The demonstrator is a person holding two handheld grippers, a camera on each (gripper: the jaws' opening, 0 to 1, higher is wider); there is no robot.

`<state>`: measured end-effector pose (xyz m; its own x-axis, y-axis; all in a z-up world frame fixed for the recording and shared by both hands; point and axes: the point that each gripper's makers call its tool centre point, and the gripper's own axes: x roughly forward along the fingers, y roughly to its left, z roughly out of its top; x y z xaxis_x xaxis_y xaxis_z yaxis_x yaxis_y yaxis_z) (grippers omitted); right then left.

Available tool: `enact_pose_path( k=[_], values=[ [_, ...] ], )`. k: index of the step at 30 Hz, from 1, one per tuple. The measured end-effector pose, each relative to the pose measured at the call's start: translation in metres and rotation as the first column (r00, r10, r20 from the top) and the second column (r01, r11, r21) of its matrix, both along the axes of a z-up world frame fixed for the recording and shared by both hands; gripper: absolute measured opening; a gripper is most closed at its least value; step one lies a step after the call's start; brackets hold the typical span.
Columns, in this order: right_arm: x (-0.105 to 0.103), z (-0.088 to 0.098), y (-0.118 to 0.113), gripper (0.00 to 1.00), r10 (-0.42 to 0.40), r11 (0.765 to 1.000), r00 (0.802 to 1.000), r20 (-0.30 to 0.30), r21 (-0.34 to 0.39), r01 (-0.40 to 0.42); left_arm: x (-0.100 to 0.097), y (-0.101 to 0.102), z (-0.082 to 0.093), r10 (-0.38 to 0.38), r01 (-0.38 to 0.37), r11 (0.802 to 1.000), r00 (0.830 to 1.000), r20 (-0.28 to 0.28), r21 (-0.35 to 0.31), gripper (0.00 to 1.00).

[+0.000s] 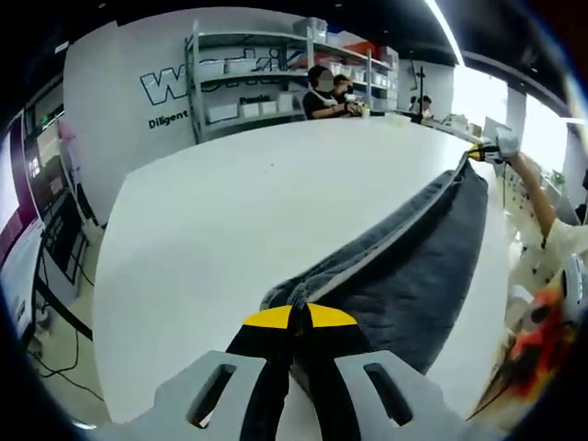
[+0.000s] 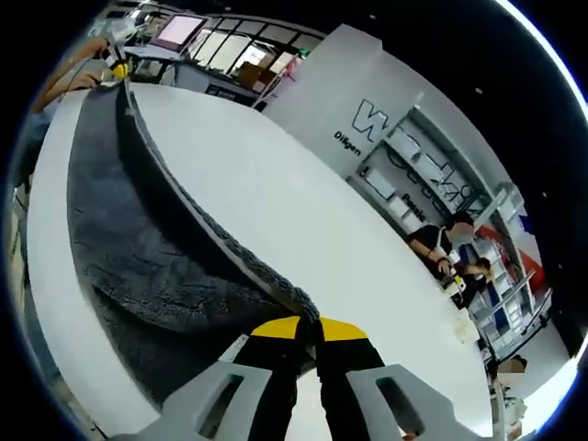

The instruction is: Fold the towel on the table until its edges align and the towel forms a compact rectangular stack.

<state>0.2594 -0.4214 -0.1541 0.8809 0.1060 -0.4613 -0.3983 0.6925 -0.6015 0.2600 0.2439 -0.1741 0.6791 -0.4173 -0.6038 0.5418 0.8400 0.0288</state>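
Mid-fold by the look of it: the grey towel (image 1: 418, 266) is stretched taut between the left tool (image 1: 292, 322) and right tool (image 2: 308, 328), each clamped on an end of its doubled edge, the rest draped on the white bench (image 1: 230, 230). No compact stack yet; further folds remain. Wall lettering (image 1: 170, 101) is partial: a large "W…" above "Diligent".

Table (image 1: 211, 239) bare beyond towel (image 1: 423, 266); far end seemingly cluttered near seated people (image 1: 326, 92).
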Motion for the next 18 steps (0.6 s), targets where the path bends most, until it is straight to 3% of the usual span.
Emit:
enact_pose_path(
  k=[9,15,18],
  values=[
    [0.008,-0.023,0.001,0.03,0.01,0.997,0.999,-0.039,-0.08,-0.014,0.01,0.006,-0.022,0.017,-0.016,0.999,0.999,-0.034,0.035,0.04],
    [0.008,-0.026,0.0,0.05,0.003,0.996,0.999,-0.038,-0.085,-0.006,0.018,0.01,-0.023,0.043,-0.043,0.999,0.999,-0.006,0.025,0.09],
    [0.008,-0.026,-0.002,0.09,-0.01,0.996,1.0,-0.03,-0.085,0.007,0.018,0.017,-0.027,0.056,-0.056,0.996,0.998,-0.002,0.067,0.14]
  ],
)
